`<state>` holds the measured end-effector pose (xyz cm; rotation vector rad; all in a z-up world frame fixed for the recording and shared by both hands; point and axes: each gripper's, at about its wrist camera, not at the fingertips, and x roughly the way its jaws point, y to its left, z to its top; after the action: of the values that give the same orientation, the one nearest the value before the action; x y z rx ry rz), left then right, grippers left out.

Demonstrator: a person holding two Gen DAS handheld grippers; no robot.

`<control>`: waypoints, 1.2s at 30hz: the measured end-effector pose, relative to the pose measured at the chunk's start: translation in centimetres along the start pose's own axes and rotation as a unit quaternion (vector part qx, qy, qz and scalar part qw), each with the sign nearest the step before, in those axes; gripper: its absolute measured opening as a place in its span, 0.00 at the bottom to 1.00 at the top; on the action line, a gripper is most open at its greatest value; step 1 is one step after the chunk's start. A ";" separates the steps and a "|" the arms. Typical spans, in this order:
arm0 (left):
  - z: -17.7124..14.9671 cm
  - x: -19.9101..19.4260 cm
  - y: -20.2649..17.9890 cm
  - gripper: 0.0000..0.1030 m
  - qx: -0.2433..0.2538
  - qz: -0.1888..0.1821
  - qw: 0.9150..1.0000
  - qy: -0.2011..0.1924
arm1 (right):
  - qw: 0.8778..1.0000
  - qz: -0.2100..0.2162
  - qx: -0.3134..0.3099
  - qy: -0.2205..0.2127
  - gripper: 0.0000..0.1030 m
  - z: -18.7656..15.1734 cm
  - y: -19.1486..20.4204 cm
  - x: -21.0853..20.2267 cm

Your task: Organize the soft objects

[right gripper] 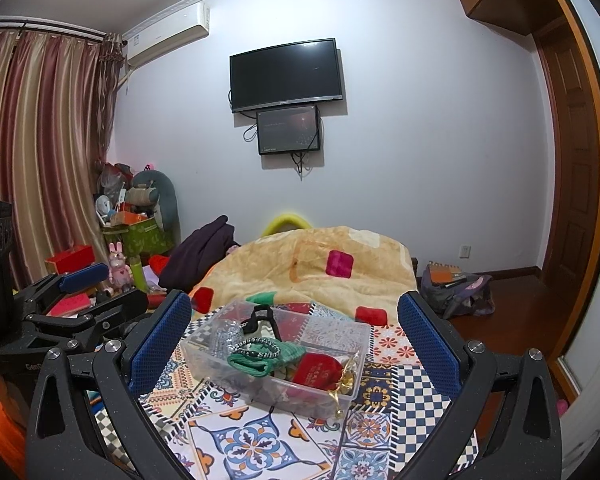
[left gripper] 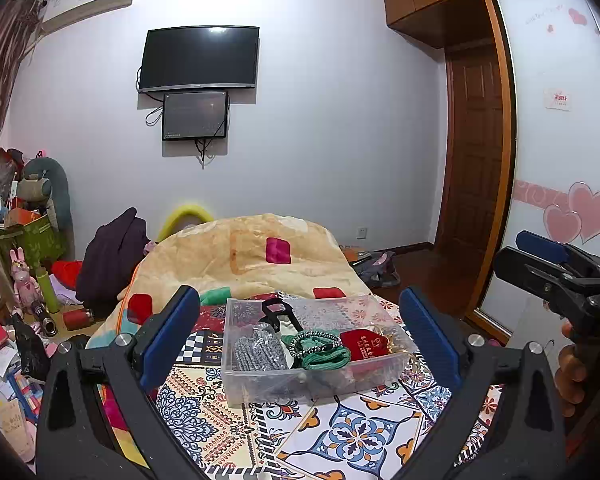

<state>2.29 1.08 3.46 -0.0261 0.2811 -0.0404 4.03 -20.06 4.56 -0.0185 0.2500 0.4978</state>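
While both tools hover above a bed, each has its blue-padded fingers spread wide apart and grips nothing. Between the fingers of the left tool [left gripper: 300,336] and the right tool [right gripper: 296,336] sits a clear plastic box [left gripper: 236,376] on a patterned bedspread [left gripper: 352,432] of tile-like squares. Inside the box lie the soft objects: a silver-grey beaded bundle [left gripper: 256,348], a green fabric band [left gripper: 324,360] with a dark beaded bracelet [left gripper: 314,340] across it, a black strap [left gripper: 274,308], and a red velvet pouch [left gripper: 364,344] with gold writing too small to read. Gold cord [right gripper: 346,380] trails over the box's rim. Behind the box a yellow quilt [left gripper: 240,252] with red and pink patches is heaped up. Left of the bed, clutter includes a pink rabbit toy [right gripper: 120,266] and a green box [right gripper: 142,236]. A backpack [right gripper: 464,292] rests on the wooden floor to the right. On the far white wall hang a dark television [right gripper: 286,74] and a smaller screen [right gripper: 288,130]; their labels are illegible. Striped curtains [right gripper: 40,140] hang at the left.
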 end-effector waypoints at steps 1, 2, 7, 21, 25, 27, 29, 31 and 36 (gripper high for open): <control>0.0 0.0 0.0 0.98 0.000 0.000 1.000 0.000 | 1.000 0.000 0.000 0.000 1.00 0.0 0.0 0.0; 0.0 0.0 0.0 0.98 0.000 0.000 1.000 0.000 | 1.000 0.000 0.001 0.000 1.00 0.0 0.0 -0.1; 0.1 0.0 -0.2 1.00 0.001 -0.002 1.000 0.000 | 1.000 0.004 0.002 0.000 1.00 0.1 0.0 -0.1; 0.1 0.1 -0.1 1.00 -0.008 -0.010 1.000 0.004 | 1.000 0.004 0.005 0.000 1.00 0.3 0.2 -0.3; 0.1 -0.1 -0.1 1.00 -0.007 -0.016 1.000 0.002 | 1.000 0.005 0.006 0.001 1.00 0.3 0.3 -0.3; 0.1 -0.2 -0.2 1.00 -0.005 -0.019 1.000 0.001 | 1.000 0.006 0.006 0.002 1.00 0.2 0.3 -0.3; 0.2 -0.3 -0.3 1.00 -0.002 -0.020 1.000 -0.002 | 1.000 0.006 0.006 0.003 1.00 0.2 0.3 -0.3; 0.2 -0.4 -0.3 1.00 0.000 -0.021 1.000 -0.003 | 1.000 0.007 0.005 0.004 1.00 0.2 0.4 -0.3; 0.2 -0.7 -0.6 1.00 0.005 -0.022 1.000 -0.004 | 1.000 0.009 0.005 0.007 1.00 0.1 0.6 -0.2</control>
<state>1.69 0.56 3.88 -0.0217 0.2733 -0.0846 3.61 -19.65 4.72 -0.0100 0.2660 0.5145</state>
